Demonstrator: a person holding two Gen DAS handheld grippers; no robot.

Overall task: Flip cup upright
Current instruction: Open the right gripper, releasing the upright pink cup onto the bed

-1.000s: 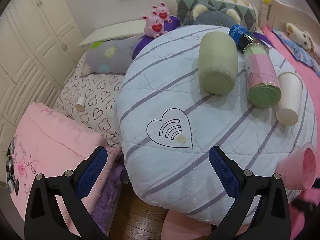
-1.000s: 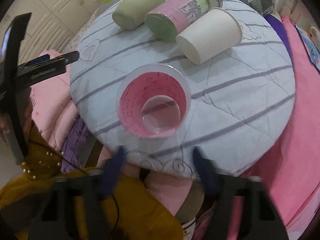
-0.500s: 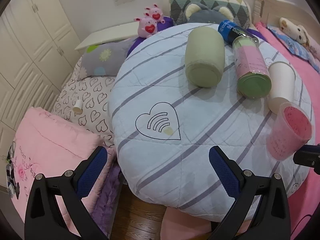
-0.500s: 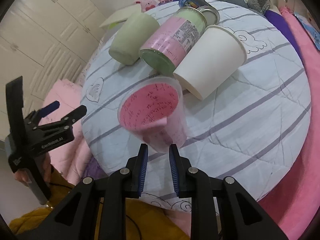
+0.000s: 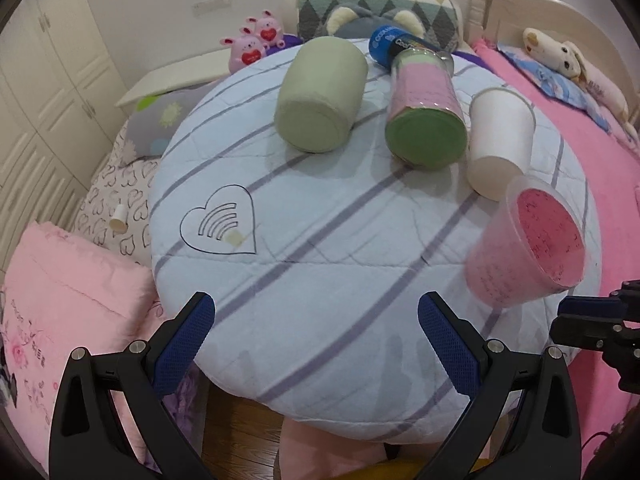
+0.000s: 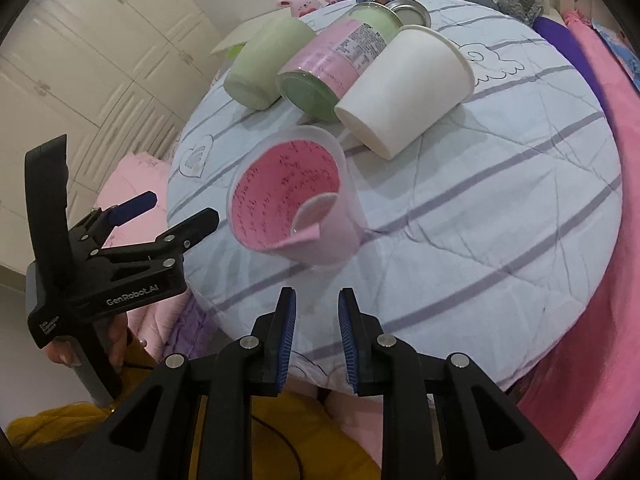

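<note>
A clear plastic cup with a pink paper liner point(image 6: 294, 204) stands mouth up, slightly tilted, on the round striped cushion point(image 6: 480, 208); it also shows in the left wrist view point(image 5: 524, 244). My right gripper point(image 6: 316, 312) sits just behind the cup, jaws a narrow gap apart, holding nothing. My left gripper point(image 5: 316, 320) is wide open and empty at the cushion's near edge, left of the cup. It shows in the right wrist view point(image 6: 176, 212) too.
Behind the cup lie a white paper cup point(image 6: 404, 88), a pink-and-green jar point(image 6: 328, 76) and a pale green cup point(image 6: 268, 68), all on their sides. A blue can point(image 5: 392, 46) lies further back. Pink bedding point(image 5: 600, 128) and pillows surround the cushion.
The pink cup went from lying with its mouth toward my right gripper to standing mouth up. My right gripper let it go and drew back slightly. My left gripper stayed open.
</note>
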